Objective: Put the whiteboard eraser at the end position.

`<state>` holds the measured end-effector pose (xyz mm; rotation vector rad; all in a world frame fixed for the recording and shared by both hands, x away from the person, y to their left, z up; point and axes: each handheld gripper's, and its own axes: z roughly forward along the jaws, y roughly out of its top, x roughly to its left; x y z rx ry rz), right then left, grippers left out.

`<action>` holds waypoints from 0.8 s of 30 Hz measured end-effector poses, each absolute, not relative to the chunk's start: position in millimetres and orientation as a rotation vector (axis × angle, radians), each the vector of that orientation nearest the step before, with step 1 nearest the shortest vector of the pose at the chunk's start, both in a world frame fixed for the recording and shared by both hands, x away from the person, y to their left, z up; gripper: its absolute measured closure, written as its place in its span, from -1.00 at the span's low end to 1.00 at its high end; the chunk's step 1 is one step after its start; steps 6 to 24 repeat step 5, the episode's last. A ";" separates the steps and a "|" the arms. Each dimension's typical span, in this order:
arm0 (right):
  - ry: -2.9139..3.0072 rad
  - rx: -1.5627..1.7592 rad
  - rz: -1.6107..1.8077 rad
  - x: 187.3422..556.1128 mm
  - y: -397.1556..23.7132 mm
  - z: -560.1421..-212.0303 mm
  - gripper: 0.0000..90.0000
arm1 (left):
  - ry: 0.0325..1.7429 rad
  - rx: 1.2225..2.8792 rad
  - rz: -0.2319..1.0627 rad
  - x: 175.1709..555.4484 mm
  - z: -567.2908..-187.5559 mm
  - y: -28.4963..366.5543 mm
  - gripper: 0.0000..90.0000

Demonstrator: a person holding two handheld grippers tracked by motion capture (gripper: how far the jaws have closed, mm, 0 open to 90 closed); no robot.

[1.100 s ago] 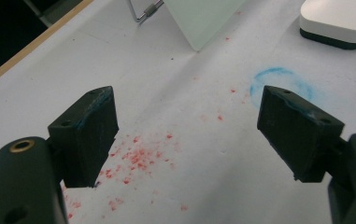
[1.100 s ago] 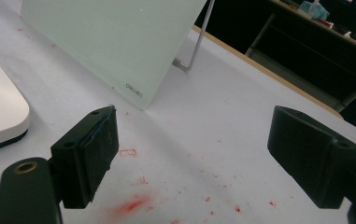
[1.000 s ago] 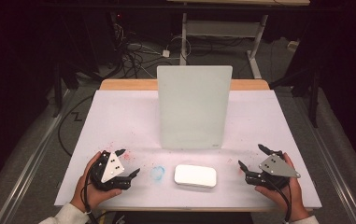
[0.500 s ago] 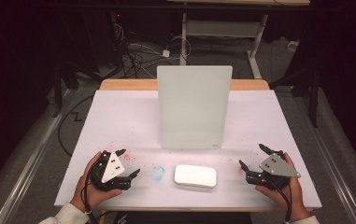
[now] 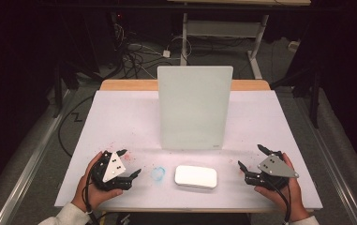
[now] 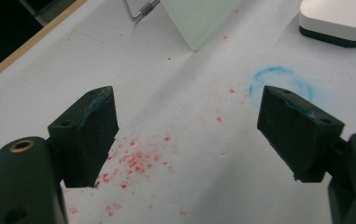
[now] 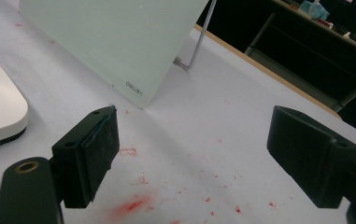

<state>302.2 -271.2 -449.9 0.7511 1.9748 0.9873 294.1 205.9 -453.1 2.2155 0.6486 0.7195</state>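
— What do your jaws hold?
— Nothing; my left gripper (image 5: 131, 174) and right gripper (image 5: 251, 165) rest on the table (image 5: 120, 117), both gaping.
— Between them?
— A white box (image 5: 196, 176), lid on; behind it stands the board (image 5: 194, 107).

- Glass board (image 5: 194, 108) stands upright mid-table (image 5: 120, 117).
- White eraser (image 5: 196, 176) lies before it, blue ring mark (image 5: 158, 173) just left.
- Left gripper (image 5: 130, 164) and right gripper (image 5: 250, 157), jaws apart, flank them.
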 end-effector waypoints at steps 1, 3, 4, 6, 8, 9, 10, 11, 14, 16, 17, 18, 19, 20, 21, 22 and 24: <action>1.976 0.753 0.986 302.3 -271.2 -450.1 -0.61 | 0.649 2.217 0.718 294.3 -453.3 205.9 -0.57; 1.976 0.753 0.984 302.3 -271.2 -450.3 -0.61 | 0.650 2.217 0.718 294.8 -453.3 205.9 -0.57; 1.976 0.753 0.984 302.4 -271.2 -450.2 -0.60 | 0.650 2.214 0.717 295.2 -453.3 205.9 -0.57; 1.974 0.755 0.985 302.6 -271.2 -450.1 -0.60 | 0.653 2.214 0.715 295.7 -453.5 205.9 -0.57; 1.974 0.755 0.985 302.6 -271.2 -450.1 -0.60 | 0.653 2.214 0.715 295.7 -453.5 205.9 -0.57; 1.974 0.755 0.985 302.6 -271.2 -450.1 -0.60 | 0.653 2.214 0.715 295.7 -453.5 205.9 -0.57; 1.974 0.755 0.985 302.6 -271.2 -450.1 -0.60 | 0.653 2.214 0.715 295.7 -453.5 205.9 -0.57; 1.974 0.755 0.985 302.6 -271.2 -450.1 -0.60 | 0.653 2.214 0.715 295.7 -453.5 205.9 -0.57; 1.974 0.755 0.985 302.6 -271.2 -450.1 -0.60 | 0.653 2.214 0.715 295.7 -453.5 205.9 -0.57; 1.974 0.755 0.985 302.6 -271.2 -450.1 -0.60 | 0.653 2.214 0.715 295.7 -453.5 205.9 -0.57; 1.974 0.755 0.985 302.6 -271.2 -450.1 -0.60 | 0.653 2.214 0.715 295.7 -453.5 205.9 -0.57; 1.974 0.755 0.985 302.6 -271.2 -450.1 -0.60 | 0.653 2.214 0.715 295.7 -453.5 205.9 -0.57; 1.974 0.755 0.985 302.6 -271.2 -450.1 -0.60 | 0.653 2.214 0.715 295.7 -453.5 205.9 -0.57; 1.974 0.755 0.985 302.6 -271.2 -450.1 -0.60 | 0.653 2.214 0.715 295.7 -453.5 205.9 -0.57; 1.974 0.755 0.985 302.6 -271.2 -450.1 -0.60 | 0.653 2.214 0.715 295.7 -453.5 205.9 -0.57; 1.974 0.755 0.985 302.6 -271.2 -450.1 -0.60 | 0.653 2.214 0.715 295.7 -453.5 205.9 -0.57; 1.974 0.755 0.985 302.6 -271.2 -450.1 -0.60 | 0.653 2.214 0.715 295.7 -453.5 205.9 -0.57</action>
